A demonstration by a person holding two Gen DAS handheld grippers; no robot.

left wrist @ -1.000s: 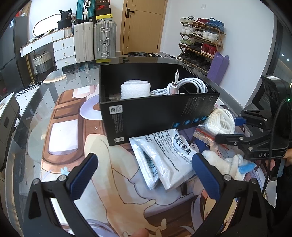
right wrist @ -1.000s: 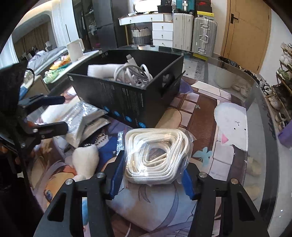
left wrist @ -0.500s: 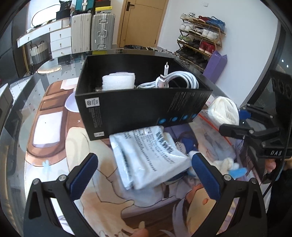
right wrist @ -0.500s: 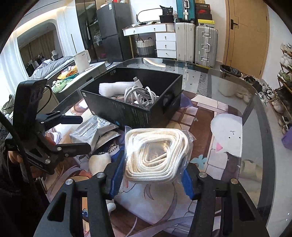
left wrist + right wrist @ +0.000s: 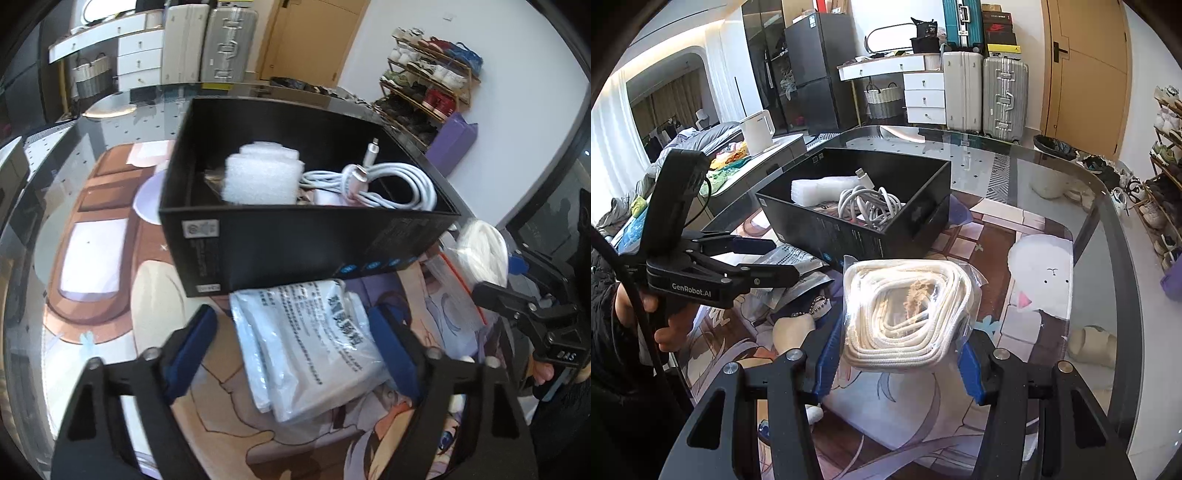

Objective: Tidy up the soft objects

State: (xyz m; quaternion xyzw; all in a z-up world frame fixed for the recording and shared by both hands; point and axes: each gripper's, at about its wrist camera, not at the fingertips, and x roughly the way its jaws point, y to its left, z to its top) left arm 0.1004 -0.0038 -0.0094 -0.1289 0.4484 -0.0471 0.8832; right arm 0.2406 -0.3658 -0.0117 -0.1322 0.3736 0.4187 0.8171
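Rope bag (image 5: 905, 306) hides right tool (image 5: 897, 354) pads.

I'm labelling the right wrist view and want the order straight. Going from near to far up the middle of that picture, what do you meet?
Right tongs → bagged white rope coil clamped in them → black box → coiled white cable inside it → bare glass tabletop → silver suitcase by the far wall.

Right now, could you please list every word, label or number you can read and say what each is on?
"GenRobot.AI": on the side of the left gripper, right wrist view.
Reversed letters: on the right gripper's body, left wrist view; unclear.
White sachets: printed characters, too blurred.
Black box: small label print, too small.
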